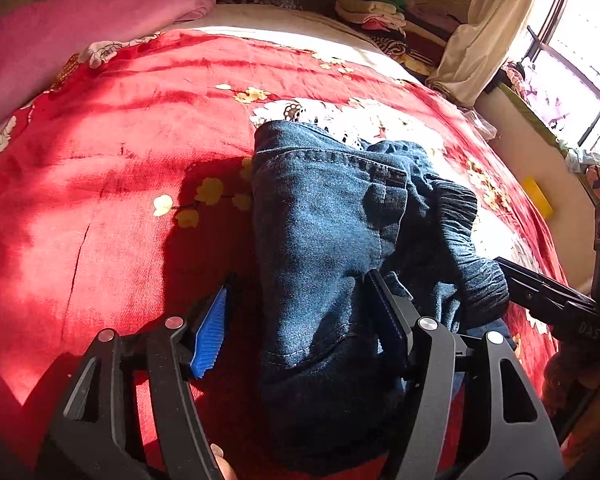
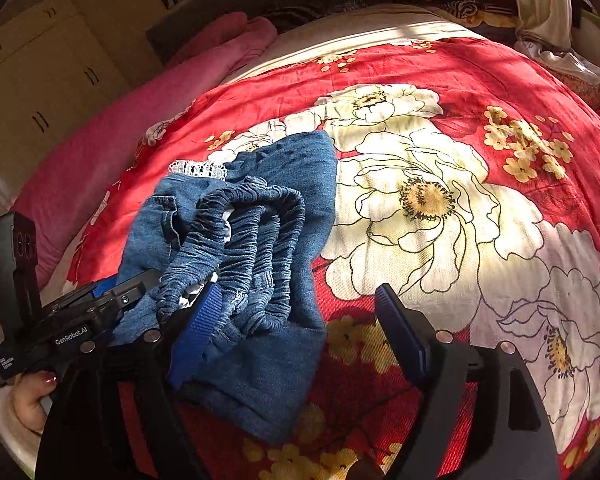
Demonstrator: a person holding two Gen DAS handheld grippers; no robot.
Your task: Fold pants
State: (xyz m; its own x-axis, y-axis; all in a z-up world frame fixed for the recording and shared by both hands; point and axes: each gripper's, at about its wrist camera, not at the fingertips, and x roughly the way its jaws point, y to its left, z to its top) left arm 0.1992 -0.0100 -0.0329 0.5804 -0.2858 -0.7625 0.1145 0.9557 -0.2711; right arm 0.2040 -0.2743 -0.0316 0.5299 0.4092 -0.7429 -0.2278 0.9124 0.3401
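Pants (image 1: 324,248) of blue denim lie bunched on the red floral bedspread (image 1: 112,184), elastic waistband on top; left gripper (image 1: 300,300) straddles them with jaws wide, gripping nothing, and right gripper (image 2: 296,308) likewise stands open over their near edge

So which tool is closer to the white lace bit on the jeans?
Left, probably. The left tool straddles the jeans below the lace; the right tool sits by the stretchy waistband.
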